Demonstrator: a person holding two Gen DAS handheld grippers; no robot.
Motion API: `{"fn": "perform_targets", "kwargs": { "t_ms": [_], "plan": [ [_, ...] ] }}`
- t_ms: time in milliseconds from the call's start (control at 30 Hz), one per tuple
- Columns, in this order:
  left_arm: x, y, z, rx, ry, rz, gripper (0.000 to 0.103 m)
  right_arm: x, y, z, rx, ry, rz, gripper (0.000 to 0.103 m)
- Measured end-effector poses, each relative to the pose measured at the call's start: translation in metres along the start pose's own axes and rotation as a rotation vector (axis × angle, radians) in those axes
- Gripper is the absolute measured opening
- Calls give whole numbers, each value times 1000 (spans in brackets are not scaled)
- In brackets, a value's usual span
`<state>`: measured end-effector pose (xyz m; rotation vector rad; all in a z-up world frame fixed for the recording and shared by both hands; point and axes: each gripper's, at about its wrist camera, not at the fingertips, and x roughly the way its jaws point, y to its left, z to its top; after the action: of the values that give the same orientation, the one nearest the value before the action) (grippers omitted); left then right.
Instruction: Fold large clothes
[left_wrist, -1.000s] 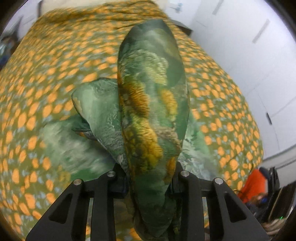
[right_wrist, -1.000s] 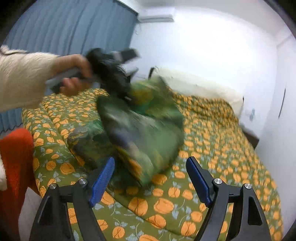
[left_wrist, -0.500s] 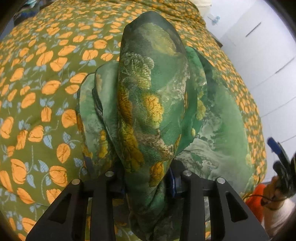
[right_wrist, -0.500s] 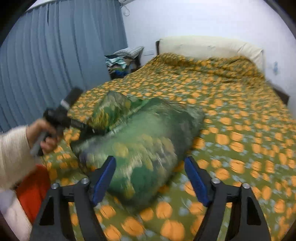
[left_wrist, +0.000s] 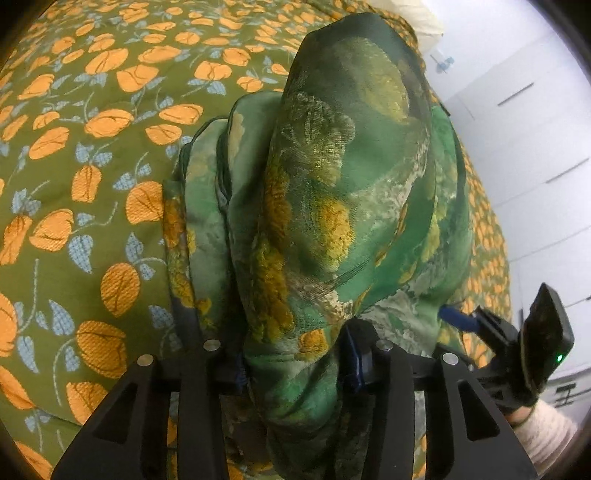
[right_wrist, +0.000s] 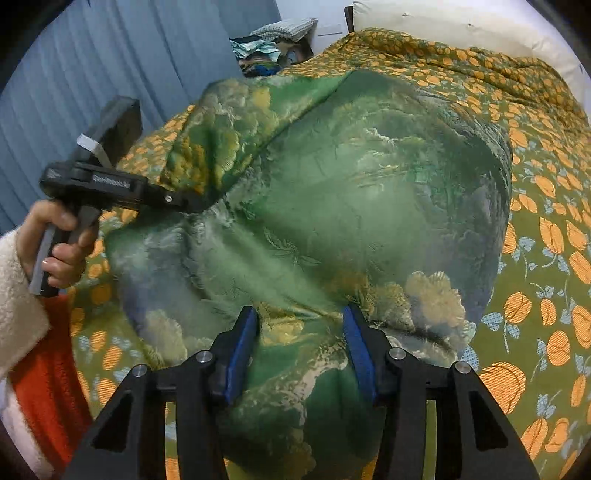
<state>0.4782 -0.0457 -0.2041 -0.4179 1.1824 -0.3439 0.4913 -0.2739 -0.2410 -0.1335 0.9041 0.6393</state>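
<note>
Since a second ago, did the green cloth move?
Yes. The green cloth came down from the air and now lies spread on the orange-flowered bedspread, nearer the right gripper, whose jaws are closing around a fold.

Bed (right_wrist: 546, 155) in orange-flowered cover, green patterned garment (right_wrist: 369, 206) lying on it

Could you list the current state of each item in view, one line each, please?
Green garment: bunched, lying on the bedspread, one end lifted.
Left gripper: jaws opening, a garment fold bulging between them.
Right gripper: jaws closing, garment edge between them, pads not yet pressing.
Bedspread: spread flat over the bed.
Curtain: drawn shut.
</note>
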Motion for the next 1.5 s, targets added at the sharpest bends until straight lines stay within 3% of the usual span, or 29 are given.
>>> {"fn": "perform_targets", "kwargs": {
  "t_ms": [133,200,300,400,467,533,600,667,800,867,967,1067,1133,1400,1500],
  "plan": [
    [-19,-12,-6,22,-9,-18,46,-26,0,20,-8,28,28,49],
    [-31,-17,-10,47,-14,-21,46,-52,-8,45,26,-4,58,49],
    [-37,-21,-19,52,-16,-24,47,-68,-27,92,74,-69,37,49],
    [-36,-14,-23,30,-17,-26,49,-44,-49,127,134,-49,17,49],
    [-35,-8,-21,4,-13,-37,50,-6,-57,135,183,24,9,49],
    [-30,0,-19,-23,-8,-36,50,43,-62,121,203,119,-14,49],
    [-23,5,-18,-34,7,-22,50,56,-58,109,181,109,-49,49],
    [-22,3,-17,-19,10,-13,50,49,-57,110,182,76,-56,49],
    [-22,2,-15,-6,9,-13,50,-11,-34,104,96,7,-52,49],
    [-20,3,-13,-18,8,-25,50,-41,-17,90,50,-18,-29,49],
    [-19,4,-13,-19,4,-27,50,-77,19,39,-27,-16,-34,49],
    [-11,1,-7,-11,16,-25,52,-64,39,-4,-83,53,-96,48],
    [-5,4,-11,15,18,-7,53,-47,35,-24,-48,82,-148,49],
    [4,-6,-12,9,5,31,54,-21,31,-40,-61,70,-218,53],
    [-8,-14,-23,0,-44,31,63,-38,28,-35,-24,55,-192,53]
  ]
}}
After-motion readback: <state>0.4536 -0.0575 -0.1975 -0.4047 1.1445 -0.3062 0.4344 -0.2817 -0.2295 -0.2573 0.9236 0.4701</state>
